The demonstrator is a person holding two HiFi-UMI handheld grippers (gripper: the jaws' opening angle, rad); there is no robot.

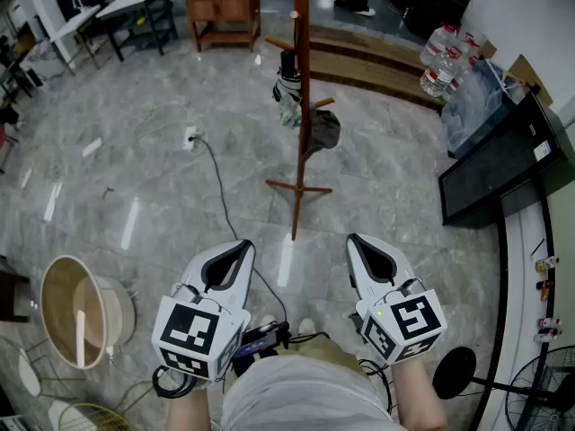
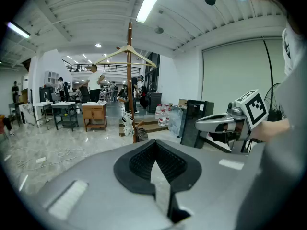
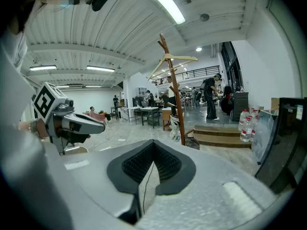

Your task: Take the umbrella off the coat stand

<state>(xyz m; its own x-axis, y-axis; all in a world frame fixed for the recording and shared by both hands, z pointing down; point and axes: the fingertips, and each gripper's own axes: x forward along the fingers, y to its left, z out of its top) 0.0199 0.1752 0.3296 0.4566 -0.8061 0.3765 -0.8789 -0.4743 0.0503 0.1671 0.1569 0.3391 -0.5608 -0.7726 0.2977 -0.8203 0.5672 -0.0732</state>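
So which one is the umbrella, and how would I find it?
Find the tall brown wooden coat stand on the grey floor. The folded umbrella hangs against its pole, on the left in the head view. It is whitish with dark print and a black top, unlike the plain dark bundle lower on the right.

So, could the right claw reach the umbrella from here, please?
Probably not yet: the right claw is shut and well short of the umbrella on the coat stand, though only bare floor lies between them.
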